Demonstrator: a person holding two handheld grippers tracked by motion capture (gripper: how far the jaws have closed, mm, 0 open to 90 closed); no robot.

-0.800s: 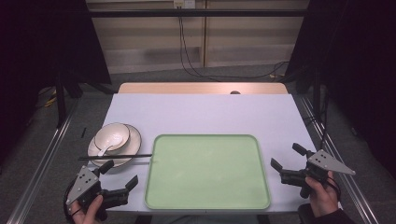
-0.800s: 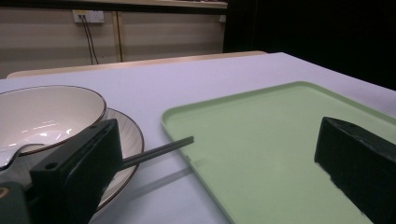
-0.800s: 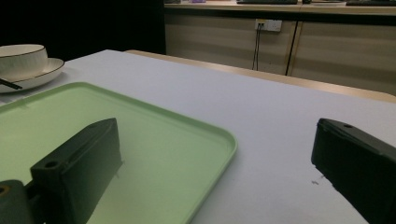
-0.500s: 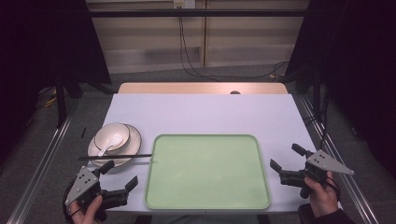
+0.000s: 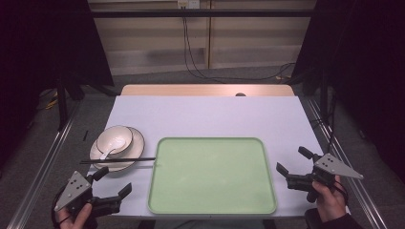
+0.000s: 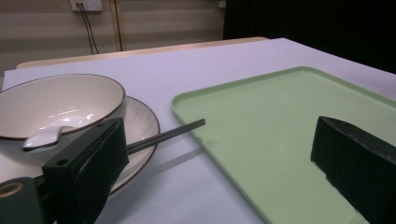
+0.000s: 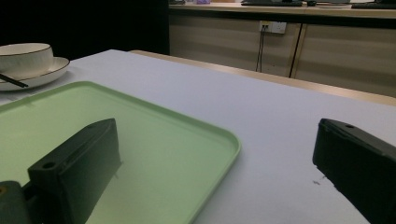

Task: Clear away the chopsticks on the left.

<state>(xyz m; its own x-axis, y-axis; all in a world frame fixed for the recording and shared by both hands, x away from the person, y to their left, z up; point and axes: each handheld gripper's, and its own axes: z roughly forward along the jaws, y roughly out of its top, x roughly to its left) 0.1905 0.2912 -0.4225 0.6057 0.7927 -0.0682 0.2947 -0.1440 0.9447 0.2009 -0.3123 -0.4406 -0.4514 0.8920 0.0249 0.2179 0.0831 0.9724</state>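
A pale green tray (image 5: 212,174) lies empty at the table's front centre. Left of it a cream bowl (image 5: 113,140) with a white spoon (image 5: 114,145) inside stands on a plate (image 5: 136,138). Dark chopsticks (image 5: 117,160) rest across the plate's front rim, their tips reaching the tray's left edge. My left gripper (image 5: 111,183) is open at the front left corner, just in front of the plate. My right gripper (image 5: 293,161) is open to the right of the tray, nothing between its jaws. In the left gripper view the bowl (image 6: 56,105) and chopsticks (image 6: 173,132) lie close ahead.
The white table (image 5: 205,114) has bare surface behind the tray and a wooden strip along its far edge. Metal rails (image 5: 45,162) run along both sides of the table. Cables (image 5: 191,52) hang down the wall behind.
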